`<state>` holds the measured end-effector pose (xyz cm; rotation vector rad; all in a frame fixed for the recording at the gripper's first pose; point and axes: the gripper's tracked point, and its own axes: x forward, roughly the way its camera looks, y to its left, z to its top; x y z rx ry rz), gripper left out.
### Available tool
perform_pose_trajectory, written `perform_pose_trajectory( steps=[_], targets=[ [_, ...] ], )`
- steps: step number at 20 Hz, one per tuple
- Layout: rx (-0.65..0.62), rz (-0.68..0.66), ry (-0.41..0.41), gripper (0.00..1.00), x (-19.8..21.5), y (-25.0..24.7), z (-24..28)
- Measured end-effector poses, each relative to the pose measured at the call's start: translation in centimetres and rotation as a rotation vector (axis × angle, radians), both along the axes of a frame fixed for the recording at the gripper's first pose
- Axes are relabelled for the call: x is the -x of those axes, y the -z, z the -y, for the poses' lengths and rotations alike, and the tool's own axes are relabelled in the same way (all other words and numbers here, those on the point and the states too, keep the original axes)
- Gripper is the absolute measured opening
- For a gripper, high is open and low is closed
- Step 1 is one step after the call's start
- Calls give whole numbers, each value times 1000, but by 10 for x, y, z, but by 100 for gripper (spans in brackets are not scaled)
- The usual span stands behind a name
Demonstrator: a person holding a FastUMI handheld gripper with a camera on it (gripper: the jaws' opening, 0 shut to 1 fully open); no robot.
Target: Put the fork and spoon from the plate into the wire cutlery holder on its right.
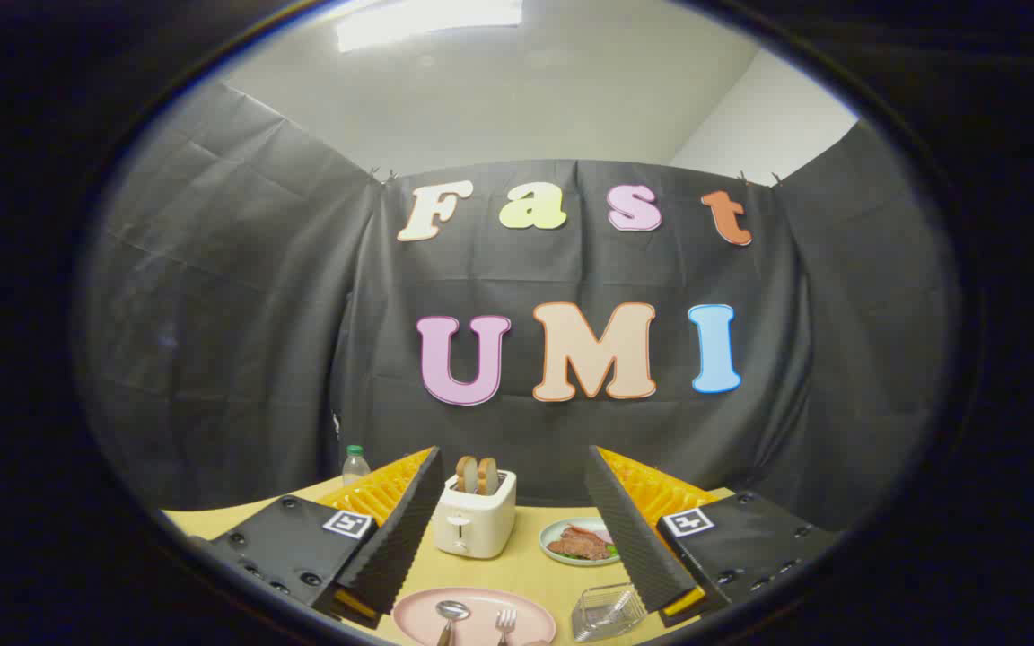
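Note:
A pink plate (pixel 481 607) lies on the table low between my fingers, close in. On it rest a spoon (pixel 451 615) to the left and a fork (pixel 505 621) to the right, heads pointing away from me. The wire cutlery holder (pixel 608 612) stands just right of the plate, by my right finger (pixel 632 529). My gripper (pixel 511 507) is open and raised above the table, with nothing between its fingers.
A white toaster (pixel 474 520) with two bread slices stands beyond the plate. A light green plate of meat (pixel 580 542) sits to the toaster's right. A small bottle with a green cap (pixel 354 464) stands at the far left, near the booth wall.

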<state>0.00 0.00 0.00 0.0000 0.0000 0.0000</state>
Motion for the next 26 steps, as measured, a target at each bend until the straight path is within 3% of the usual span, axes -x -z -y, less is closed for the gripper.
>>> perform_pose_trajectory(
  steps=[17, 26],
  targets=[
    [0, -66, -1, 100, -12, 23, 10],
    [10, -286, -93, 100, -7, 104, -16]
  ],
)
